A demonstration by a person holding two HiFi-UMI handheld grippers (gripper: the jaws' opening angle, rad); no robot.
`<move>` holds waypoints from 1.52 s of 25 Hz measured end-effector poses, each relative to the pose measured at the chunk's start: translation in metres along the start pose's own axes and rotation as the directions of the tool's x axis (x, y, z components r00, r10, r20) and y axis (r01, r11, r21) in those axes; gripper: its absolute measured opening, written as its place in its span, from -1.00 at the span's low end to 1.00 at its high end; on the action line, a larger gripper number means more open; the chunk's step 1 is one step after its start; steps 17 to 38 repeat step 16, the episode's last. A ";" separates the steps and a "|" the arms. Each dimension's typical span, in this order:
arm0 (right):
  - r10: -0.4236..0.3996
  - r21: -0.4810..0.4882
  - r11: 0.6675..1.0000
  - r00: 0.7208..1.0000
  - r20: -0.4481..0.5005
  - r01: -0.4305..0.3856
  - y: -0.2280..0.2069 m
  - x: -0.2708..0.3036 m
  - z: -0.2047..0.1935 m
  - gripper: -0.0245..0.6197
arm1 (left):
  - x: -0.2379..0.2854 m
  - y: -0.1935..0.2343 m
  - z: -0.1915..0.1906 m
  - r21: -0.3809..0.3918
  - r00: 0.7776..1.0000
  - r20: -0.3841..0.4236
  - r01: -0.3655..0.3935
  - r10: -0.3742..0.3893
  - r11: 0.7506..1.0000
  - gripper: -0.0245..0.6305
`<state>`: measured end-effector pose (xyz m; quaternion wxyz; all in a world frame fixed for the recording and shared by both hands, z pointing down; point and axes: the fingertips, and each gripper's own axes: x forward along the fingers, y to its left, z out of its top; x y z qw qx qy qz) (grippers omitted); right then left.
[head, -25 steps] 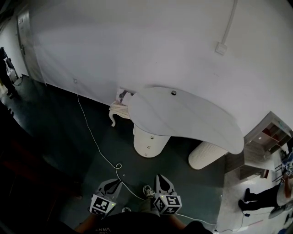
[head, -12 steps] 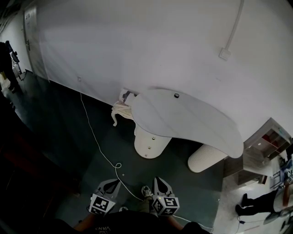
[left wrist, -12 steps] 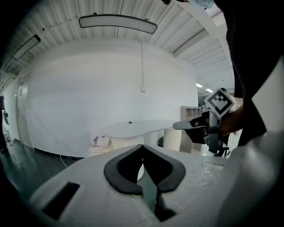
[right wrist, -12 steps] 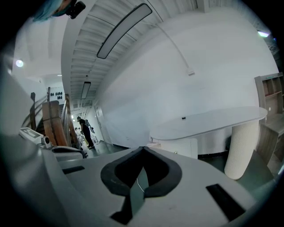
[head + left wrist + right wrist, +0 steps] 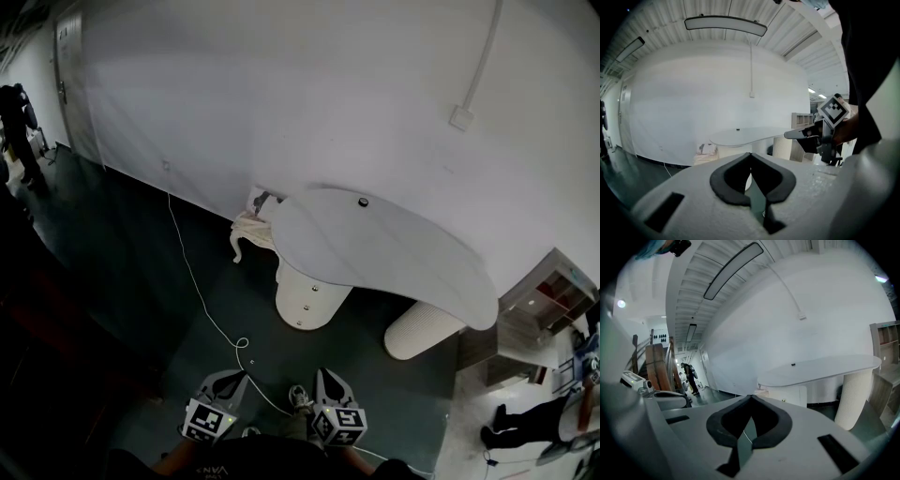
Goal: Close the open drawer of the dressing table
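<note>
The dressing table has a white curved top, a round drawer pedestal with small knobs and a ribbed leg. It stands against the wall, well ahead of both grippers. From here I cannot tell whether a drawer stands out. My left gripper and right gripper hang side by side at the bottom edge, both shut and empty. The left gripper points at the table top, with the right gripper's fingers to its right. The right gripper faces the pedestal.
A white cable runs across the dark floor from the wall to my feet. A cream stool with curved legs sits left of the table. An open shelf unit is at the right. People stand far left and lower right.
The head view has swung a little, so the table sits slightly lower and further right. Both grippers stay at the bottom edge.
</note>
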<state>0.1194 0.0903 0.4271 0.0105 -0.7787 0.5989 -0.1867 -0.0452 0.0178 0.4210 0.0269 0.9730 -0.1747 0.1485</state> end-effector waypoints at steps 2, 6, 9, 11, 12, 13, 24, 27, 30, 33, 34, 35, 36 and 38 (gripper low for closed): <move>0.004 -0.001 1.000 1.000 0.000 -0.004 0.001 0.000 0.000 -0.91 | -0.001 -0.001 -0.001 -0.003 1.000 0.000 -0.001 0.001 1.000 -0.87; -0.004 0.002 1.000 1.000 -0.019 0.004 0.001 -0.003 -0.002 -0.91 | -0.002 -0.002 -0.003 -0.006 1.000 -0.007 -0.006 0.006 1.000 -0.87; -0.002 0.003 1.000 1.000 -0.019 0.002 0.000 -0.002 -0.002 -0.91 | -0.003 -0.002 -0.002 -0.004 1.000 -0.007 -0.008 0.008 1.000 -0.87; 0.000 0.001 1.000 1.000 -0.012 0.000 0.000 -0.001 -0.001 -0.91 | -0.002 -0.002 -0.001 -0.007 1.000 -0.008 -0.009 0.009 1.000 -0.87; 0.001 0.001 1.000 1.000 -0.010 -0.001 0.000 -0.001 0.000 -0.91 | -0.002 -0.002 -0.001 -0.009 1.000 -0.008 -0.010 0.010 1.000 -0.87; 0.001 0.001 1.000 1.000 -0.009 -0.001 0.000 -0.001 0.001 -0.91 | -0.002 -0.002 0.000 -0.011 1.000 -0.008 -0.011 0.011 1.000 -0.87; 0.000 0.002 1.000 1.000 -0.011 0.000 0.000 0.000 0.000 -0.91 | -0.001 -0.002 -0.001 -0.010 1.000 -0.008 -0.010 0.010 1.000 -0.87; 0.000 0.002 1.000 1.000 -0.011 0.000 0.000 0.000 0.000 -0.91 | -0.001 -0.002 -0.001 -0.010 1.000 -0.008 -0.010 0.010 1.000 -0.87; 0.000 0.002 1.000 1.000 -0.011 0.000 0.000 0.000 0.000 -0.91 | -0.001 -0.002 -0.001 -0.010 1.000 -0.008 -0.010 0.010 1.000 -0.87; 0.000 0.002 1.000 1.000 -0.011 0.000 0.000 0.000 0.000 -0.91 | -0.001 -0.002 -0.001 -0.010 1.000 -0.008 -0.010 0.010 1.000 -0.87; 0.000 0.002 1.000 1.000 -0.011 0.000 0.000 0.000 0.000 -0.91 | -0.001 -0.002 -0.001 -0.010 1.000 -0.008 -0.010 0.010 1.000 -0.87; 0.000 0.002 1.000 1.000 -0.011 0.000 0.000 0.000 0.000 -0.91 | -0.001 -0.002 -0.001 -0.010 1.000 -0.008 -0.010 0.010 1.000 -0.87; 0.000 0.002 1.000 1.000 -0.011 0.000 0.000 0.000 0.000 -0.91 | -0.001 -0.002 -0.001 -0.010 1.000 -0.008 -0.010 0.010 1.000 -0.87; 0.000 0.002 1.000 1.000 -0.011 0.000 0.000 0.000 0.000 -0.91 | -0.001 -0.002 -0.001 -0.010 1.000 -0.008 -0.010 0.010 1.000 -0.87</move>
